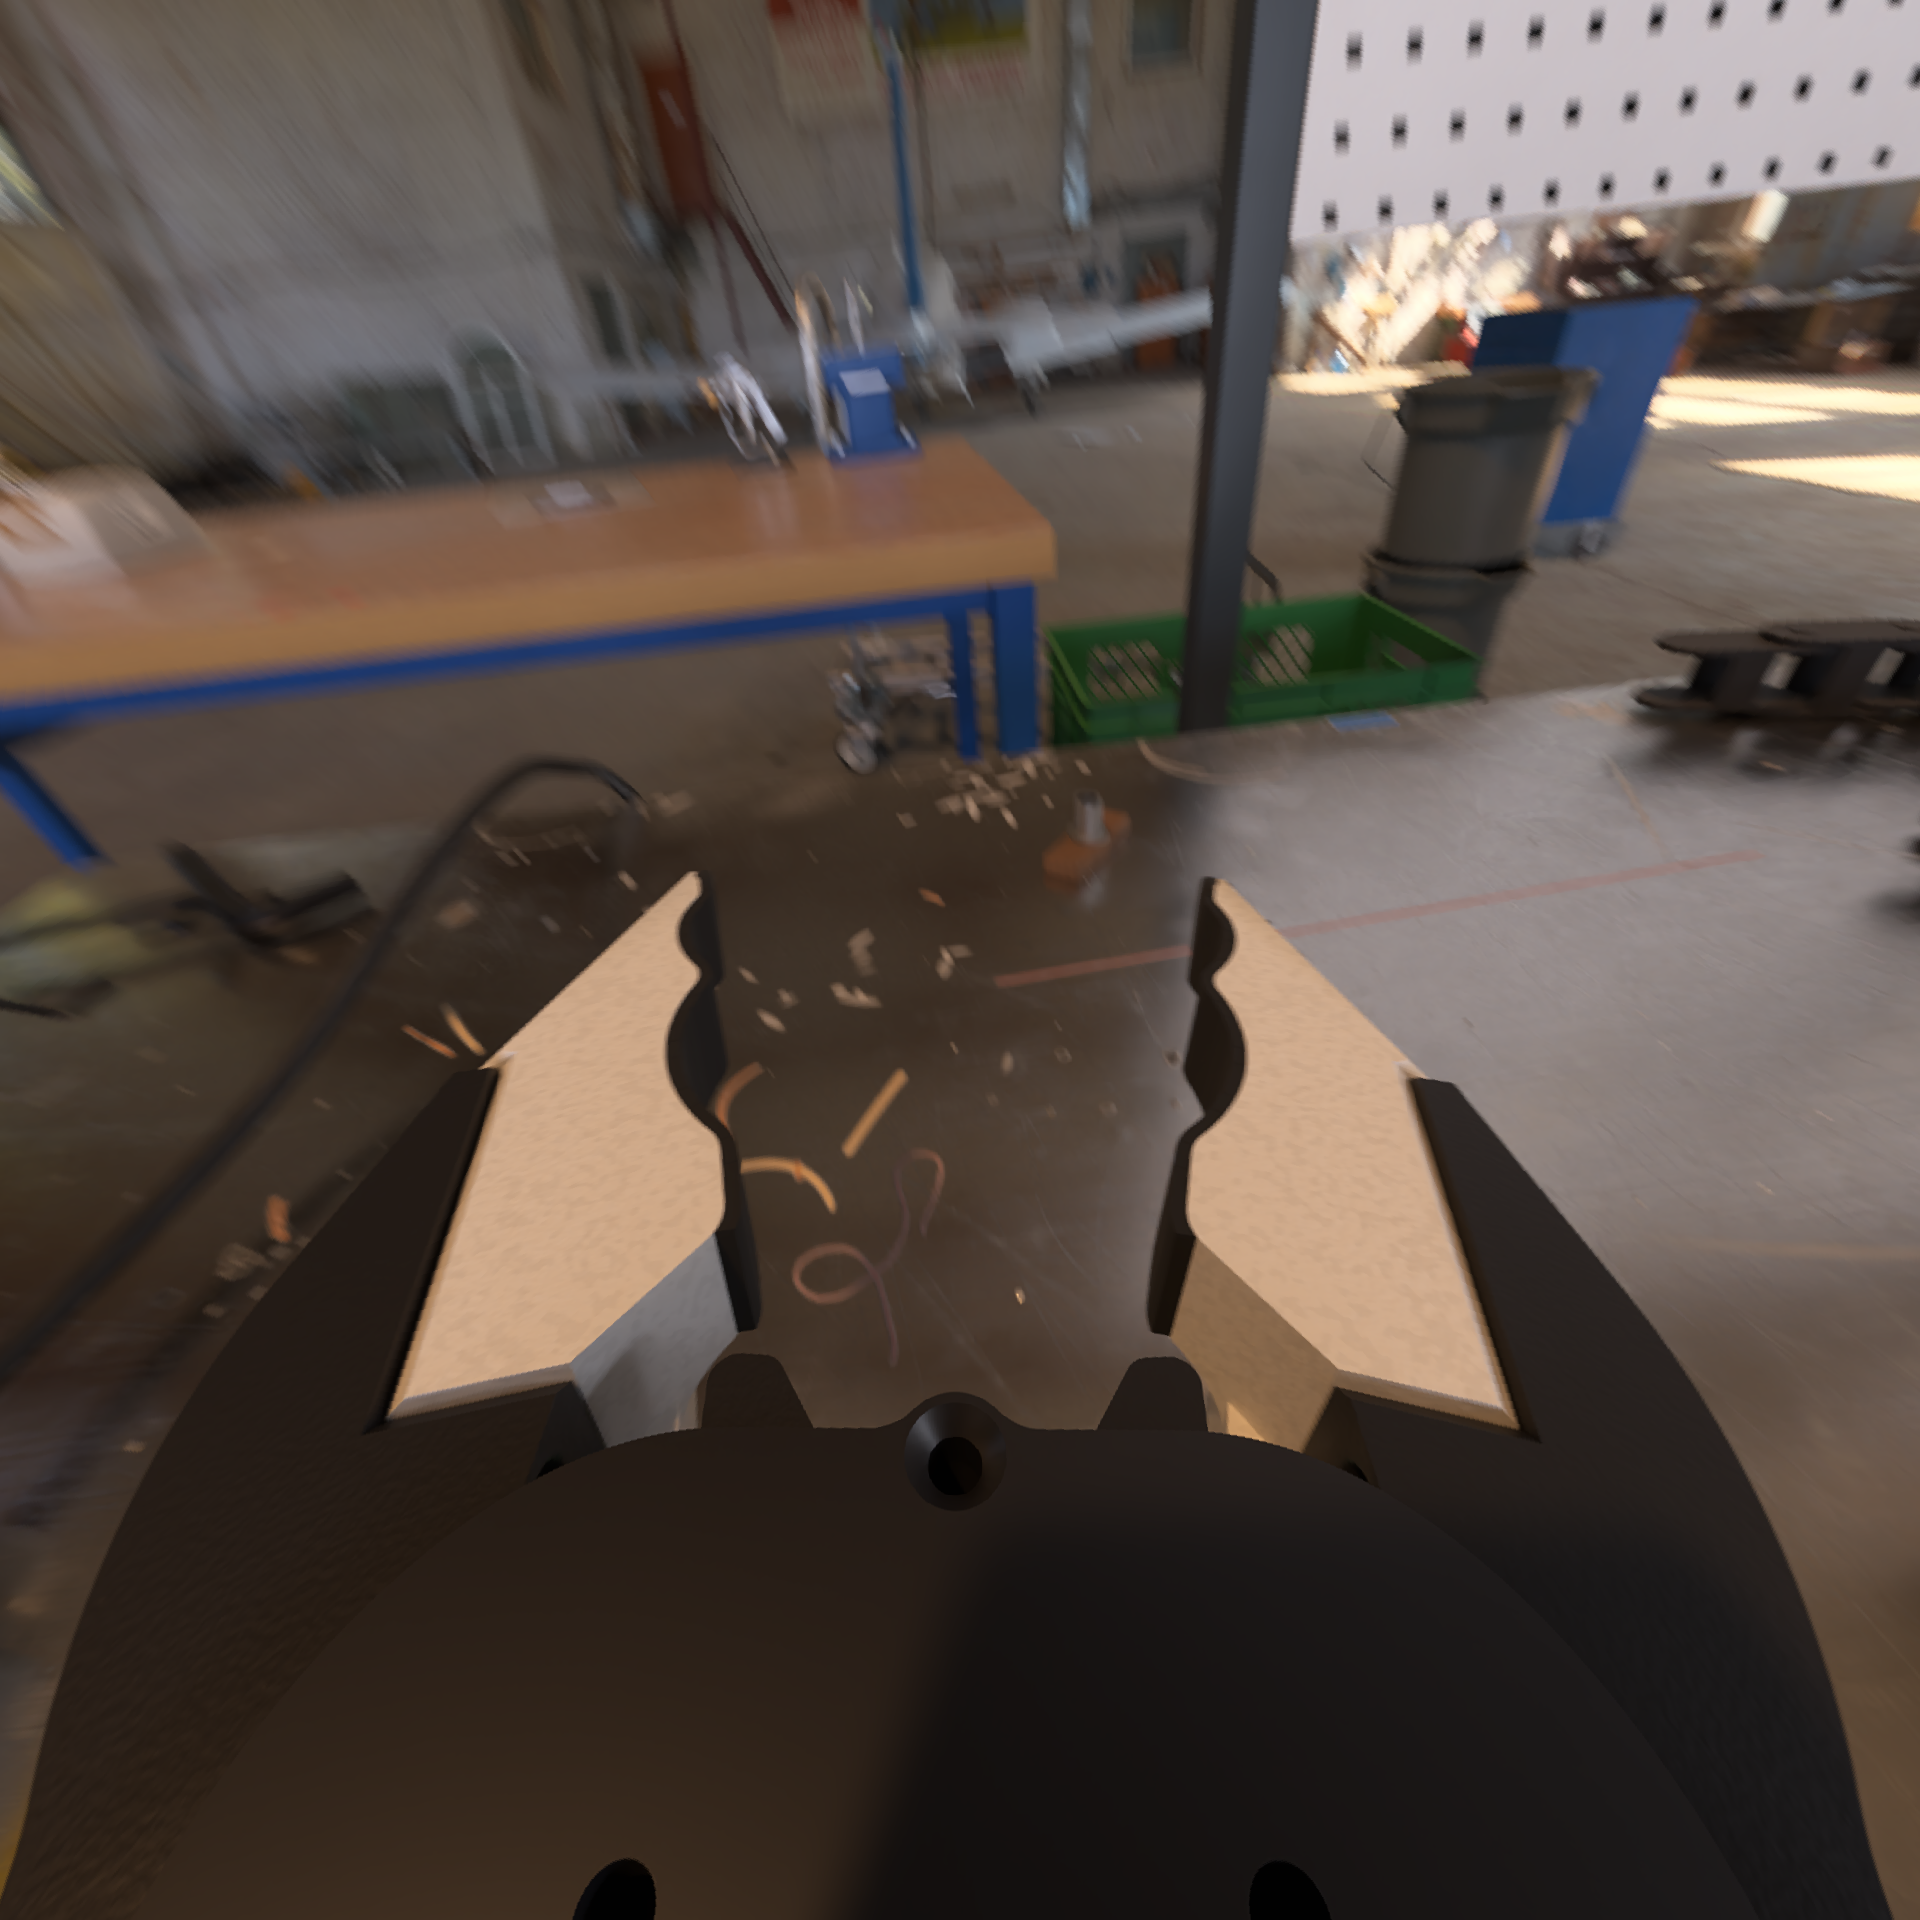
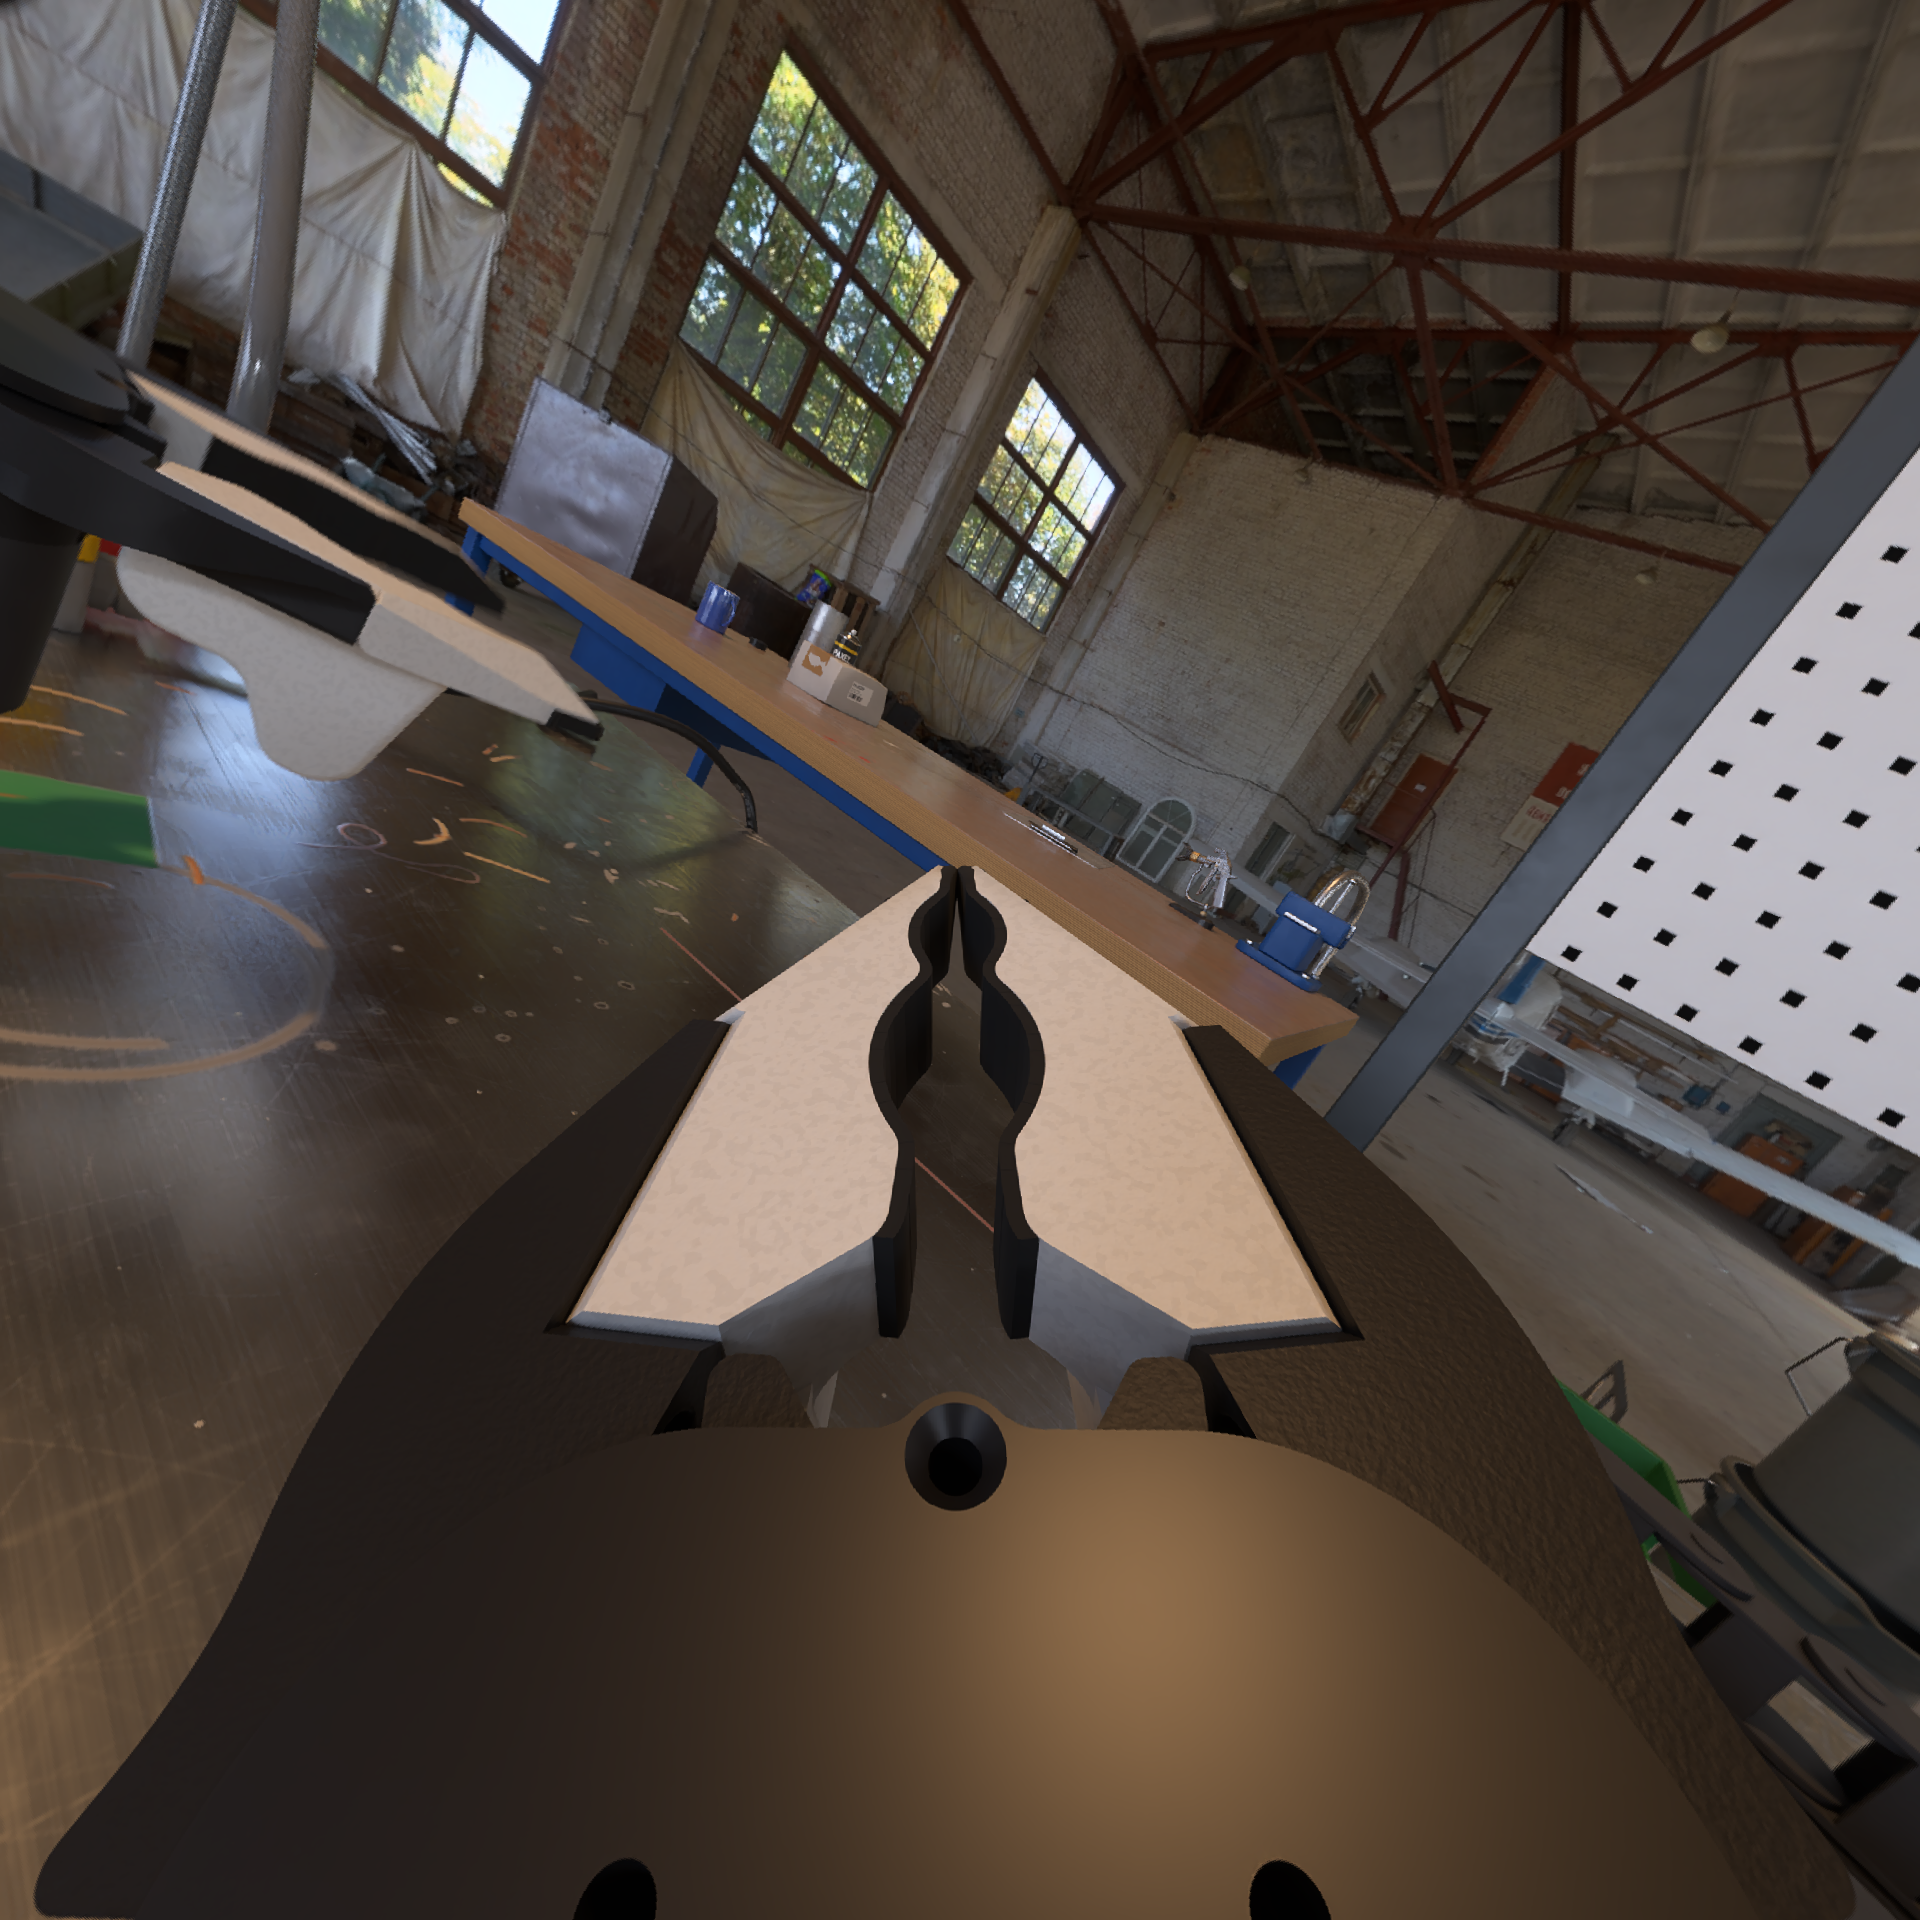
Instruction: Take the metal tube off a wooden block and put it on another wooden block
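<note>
My left gripper (image 1: 954, 894) is open and empty, its jaws wide apart over a dark scratched surface (image 1: 914, 1039). Far ahead of it a small grey upright cylinder on an orange-brown base (image 1: 1086, 831) shows blurred; I cannot tell whether it is the metal tube on a wooden block. My right gripper (image 2: 954, 873) is shut with its tips touching and nothing between them. It tilts and points over the dark surface (image 2: 416, 1039) toward a hall. The left gripper (image 2: 530, 665) also shows at the upper left of the right wrist view. No wooden block shows clearly in either view.
A white pegboard (image 1: 1610, 104) on a grey post (image 1: 1236, 364) stands ahead right; it also shows in the right wrist view (image 2: 1766, 831). Black disc-shaped parts (image 1: 1787, 665) lie at the right. A green crate (image 1: 1257, 665) and a long workbench (image 1: 520, 561) lie beyond.
</note>
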